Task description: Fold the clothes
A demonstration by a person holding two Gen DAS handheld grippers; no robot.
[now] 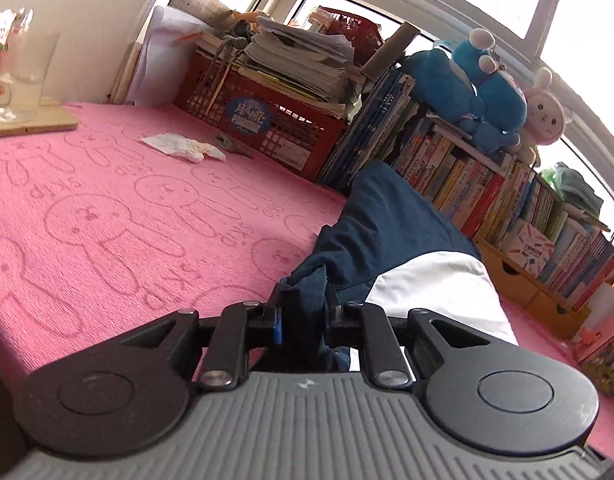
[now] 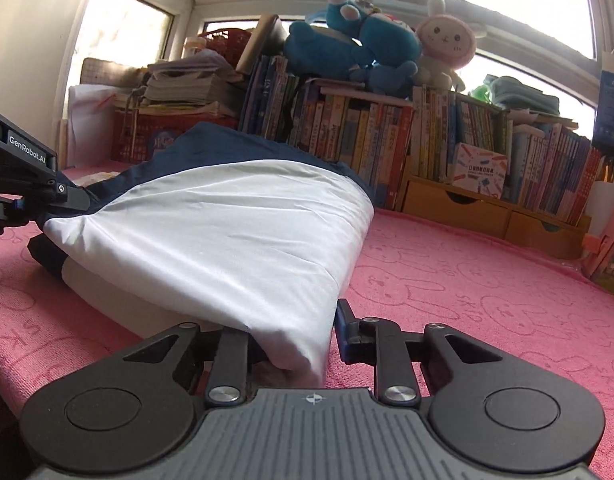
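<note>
Only the left wrist view shows the left gripper (image 1: pixel 303 312) pinching the garment (image 2: pixel 227 220)'s navy corner; lower centre, the right gripper (image 2: pixel 295 332) clamps its white fold, lifted off the pink cloth (image 2: pixel 487 280).

Navy and white garment (image 2: pixel 211 220) on a pink rabbit-patterned cloth (image 1: pixel 107 216). At eleven o'clock, a red crate (image 1: pixel 263 120) with a blue label; at one o'clock, a blue plush (image 2: pixel 359 44) beside a pink-hooded rabbit plush (image 2: pixel 447 40).
</note>
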